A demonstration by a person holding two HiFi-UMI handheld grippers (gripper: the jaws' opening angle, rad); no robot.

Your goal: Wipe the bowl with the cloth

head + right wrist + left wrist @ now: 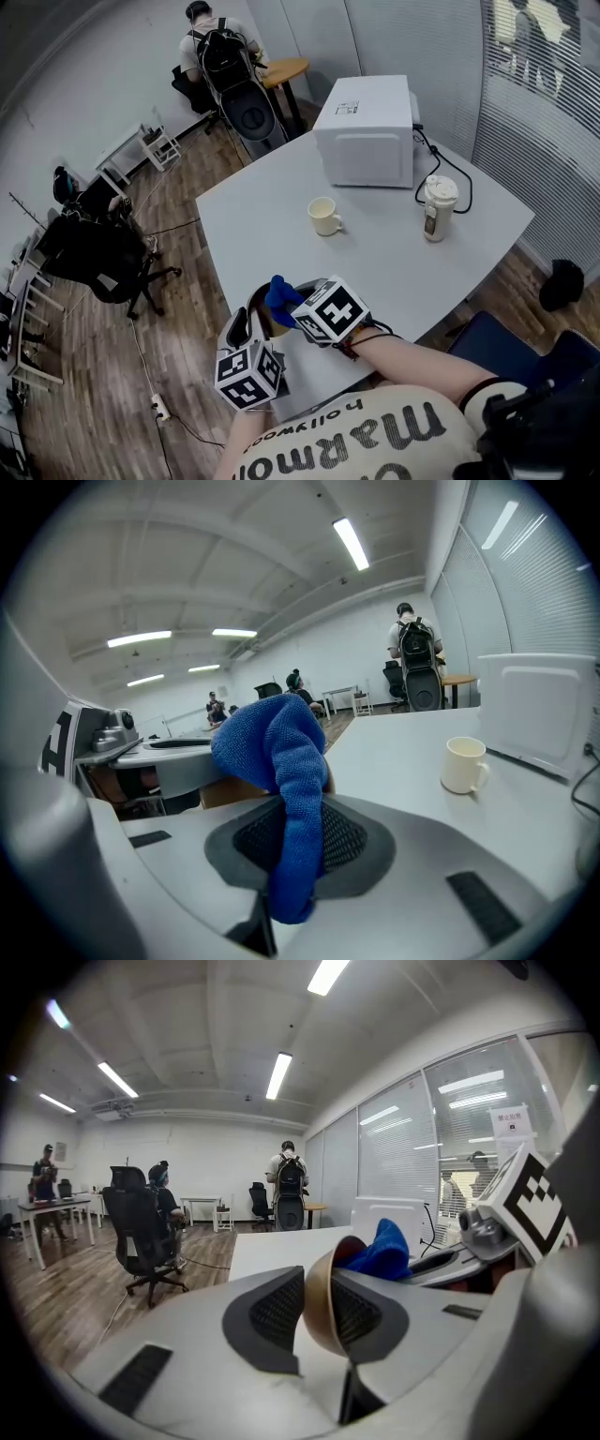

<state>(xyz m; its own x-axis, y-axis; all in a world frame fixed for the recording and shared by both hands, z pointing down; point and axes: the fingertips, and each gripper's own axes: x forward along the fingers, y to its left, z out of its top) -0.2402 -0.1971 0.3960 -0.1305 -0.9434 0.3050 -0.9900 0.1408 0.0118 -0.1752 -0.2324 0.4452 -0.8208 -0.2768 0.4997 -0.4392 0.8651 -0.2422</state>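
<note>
Head view, bowl [317,1283] mostly hidden by marker cubes [330,312], left tongs [317,1321] gripping its rim, right tongs [295,841] pinching cloth [281,752]

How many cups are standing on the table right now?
2. A cream mug sits in front of the white microwave; a lidded travel cup stands to the mug's right in the head view. Anything behind the microwave would be hidden.
</note>
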